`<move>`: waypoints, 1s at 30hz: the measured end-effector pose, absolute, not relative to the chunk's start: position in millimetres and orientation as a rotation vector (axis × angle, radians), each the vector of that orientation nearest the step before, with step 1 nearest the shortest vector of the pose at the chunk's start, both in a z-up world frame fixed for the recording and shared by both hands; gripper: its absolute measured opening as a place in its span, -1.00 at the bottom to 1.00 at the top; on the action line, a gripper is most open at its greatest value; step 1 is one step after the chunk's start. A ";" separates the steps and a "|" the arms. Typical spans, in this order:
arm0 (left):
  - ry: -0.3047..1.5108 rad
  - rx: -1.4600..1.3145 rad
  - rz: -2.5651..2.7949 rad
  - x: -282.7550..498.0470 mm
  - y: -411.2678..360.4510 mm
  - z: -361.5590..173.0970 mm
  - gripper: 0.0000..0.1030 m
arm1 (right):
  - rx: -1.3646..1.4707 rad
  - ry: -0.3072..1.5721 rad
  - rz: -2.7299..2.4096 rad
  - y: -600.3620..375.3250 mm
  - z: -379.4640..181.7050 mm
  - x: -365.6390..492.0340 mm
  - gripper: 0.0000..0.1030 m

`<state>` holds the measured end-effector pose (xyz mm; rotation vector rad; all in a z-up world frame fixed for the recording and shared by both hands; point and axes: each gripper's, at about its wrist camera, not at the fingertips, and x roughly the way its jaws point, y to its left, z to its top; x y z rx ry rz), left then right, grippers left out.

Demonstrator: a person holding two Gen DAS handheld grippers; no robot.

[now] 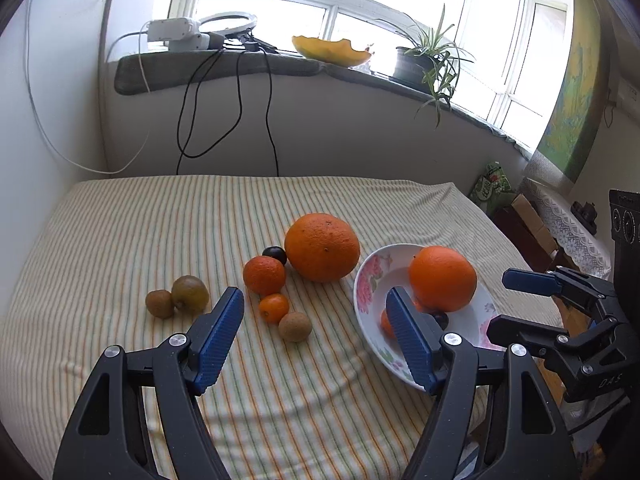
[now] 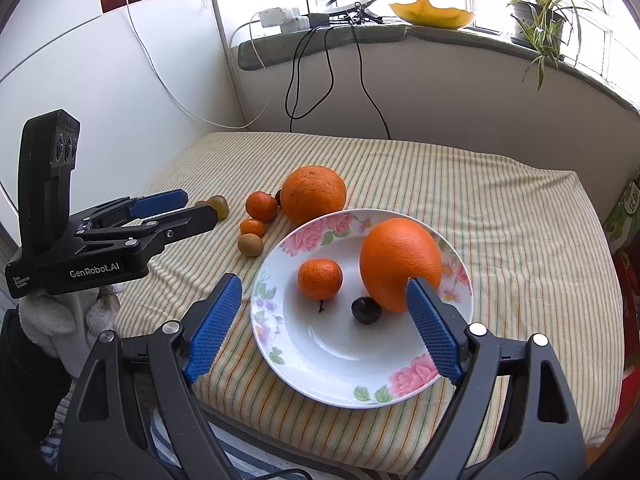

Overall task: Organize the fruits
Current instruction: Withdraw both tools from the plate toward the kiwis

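Observation:
A floral plate [image 2: 320, 360] [image 1: 370, 280] sits on the striped cloth and holds a big orange [image 2: 400, 264] [image 1: 442, 278], a mandarin [image 2: 320, 279] and a dark plum [image 2: 365, 309]. Left of it on the cloth lie a bigger orange [image 1: 322, 247] [image 2: 313, 194], a mandarin [image 1: 264, 275], a dark plum [image 1: 275, 254], a small kumquat [image 1: 273, 308], a brown kiwi [image 1: 295, 326], and a green-brown fruit [image 1: 190, 293] beside another kiwi [image 1: 159, 303]. My left gripper [image 1: 314, 308] [image 2: 192, 204] is open and empty above the cloth. My right gripper [image 2: 322, 296] [image 1: 508, 300] is open over the plate.
The striped cloth [image 1: 120, 240] covers the table, which ends at the wall behind. Black cables [image 1: 240, 100] hang from the windowsill. A potted plant [image 1: 428, 60] and a yellow bowl [image 1: 332, 50] stand on the sill. Boxes [image 1: 524, 216] sit to the right.

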<state>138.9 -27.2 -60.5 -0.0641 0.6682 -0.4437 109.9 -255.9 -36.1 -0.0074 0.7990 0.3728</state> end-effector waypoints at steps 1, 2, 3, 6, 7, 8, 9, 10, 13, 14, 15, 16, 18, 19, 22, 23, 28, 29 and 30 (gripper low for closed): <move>0.669 -0.064 -0.435 139.0 -20.7 -61.6 0.43 | -0.008 0.800 0.379 -252.6 -35.5 112.3 0.68; 0.670 -0.061 -0.428 138.9 -15.5 -62.9 0.43 | -0.008 0.801 0.387 -249.6 -35.0 115.0 0.68; 0.672 -0.057 -0.419 139.0 -10.1 -64.6 0.43 | -0.007 0.803 0.394 -246.7 -34.3 117.7 0.68; 0.681 -0.059 -0.391 140.3 6.3 -69.1 0.43 | -0.011 0.801 0.424 -237.0 -31.8 124.6 0.68; 0.683 -0.061 -0.385 141.3 11.3 -70.3 0.43 | -0.016 0.801 0.432 -232.6 -31.1 127.0 0.68; 0.685 -0.059 -0.378 141.8 16.3 -71.7 0.43 | -0.022 0.801 0.440 -228.0 -30.2 129.3 0.68; 0.686 -0.056 -0.369 142.3 20.8 -73.0 0.42 | -0.027 0.800 0.448 -223.2 -29.3 131.6 0.68; 0.689 -0.054 -0.364 143.2 25.2 -74.6 0.41 | -0.030 0.803 0.459 -218.4 -28.5 134.9 0.68; 0.705 -0.051 -0.353 148.0 36.0 -79.4 0.30 | -0.028 0.815 0.506 -204.1 -27.2 145.0 0.68; 0.708 -0.048 -0.349 149.0 39.0 -81.0 0.25 | -0.029 0.819 0.515 -198.1 -27.3 148.1 0.68; 0.712 -0.046 -0.347 150.6 42.0 -82.9 0.21 | -0.031 0.822 0.527 -192.6 -27.1 151.5 0.68; 0.717 -0.046 -0.347 152.5 44.6 -84.4 0.19 | -0.029 0.827 0.545 -187.0 -27.0 155.4 0.68; 0.726 -0.051 -0.351 156.8 49.5 -87.7 0.11 | -0.023 0.843 0.572 -176.1 -28.1 163.8 0.68; 0.730 -0.053 -0.351 158.7 52.9 -90.2 0.08 | -0.019 0.852 0.584 -171.2 -29.1 168.2 0.68; 0.744 -0.053 -0.356 164.9 57.4 -95.4 -0.01 | 0.004 0.882 0.627 -155.4 -32.6 181.2 0.68; 0.748 -0.051 -0.358 167.1 58.3 -97.2 -0.04 | 0.013 0.892 0.636 -150.6 -34.3 185.8 0.66; 0.770 -0.035 -0.365 177.2 60.6 -105.8 -0.19 | 0.076 0.975 0.672 -132.4 -49.1 211.9 0.35; 0.773 -0.031 -0.365 179.0 60.6 -107.1 -0.20 | 0.086 0.991 0.674 -128.6 -52.5 216.6 0.27; 0.776 -0.028 -0.366 180.7 60.8 -108.3 -0.20 | 0.094 1.007 0.676 -124.7 -55.7 221.8 0.21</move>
